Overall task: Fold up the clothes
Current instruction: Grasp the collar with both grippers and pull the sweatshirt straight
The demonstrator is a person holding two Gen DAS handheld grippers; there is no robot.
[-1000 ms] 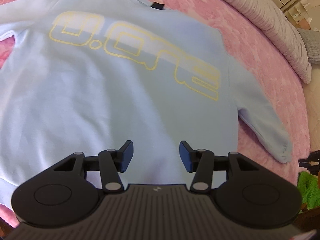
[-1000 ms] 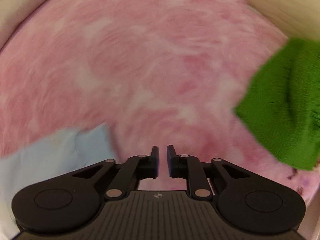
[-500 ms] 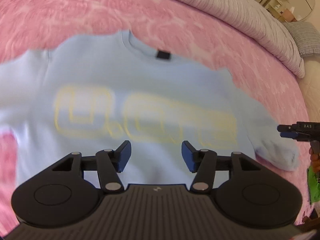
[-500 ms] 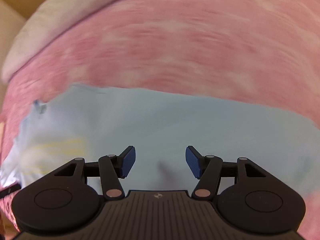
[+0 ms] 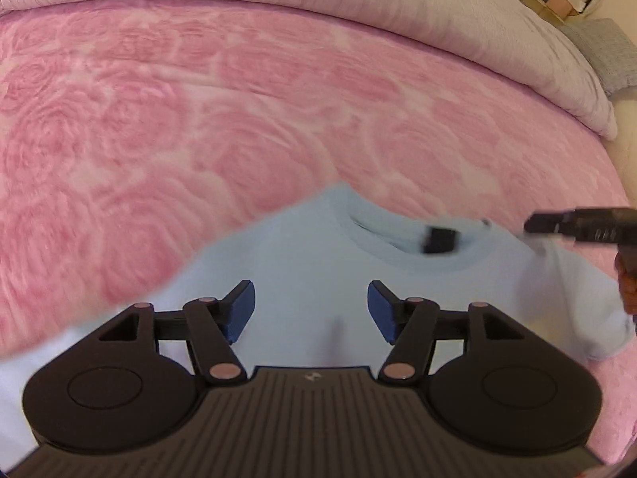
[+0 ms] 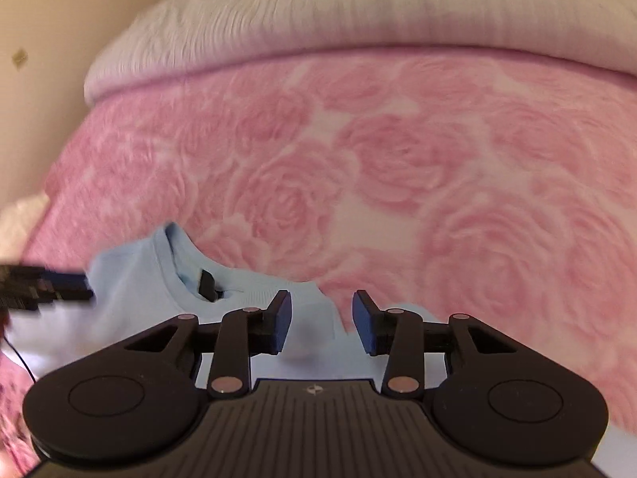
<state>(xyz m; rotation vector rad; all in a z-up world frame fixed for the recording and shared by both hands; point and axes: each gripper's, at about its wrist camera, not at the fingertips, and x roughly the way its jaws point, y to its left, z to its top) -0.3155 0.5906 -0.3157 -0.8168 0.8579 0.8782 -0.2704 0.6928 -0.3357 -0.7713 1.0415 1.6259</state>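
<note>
A light blue sweatshirt lies flat on a pink rose-patterned blanket. Its collar with a black label points away from me. My left gripper hovers open over the cloth just below the collar, nothing between its blue pads. In the right wrist view the sweatshirt shows its collar and label at lower left. My right gripper is open above the shoulder edge, holding nothing. Each view catches the tip of the other gripper at its side: the right gripper and the left gripper.
A grey-white ribbed duvet runs along the far side of the blanket, seen again as the duvet in the right view. Shelves and a grey cushion stand at the far right. A beige wall is at left.
Both grippers have travelled up the sweatshirt from the hem and printed chest to the collar. The right gripper opened from shut and swung off the green garment onto the sweatshirt.
</note>
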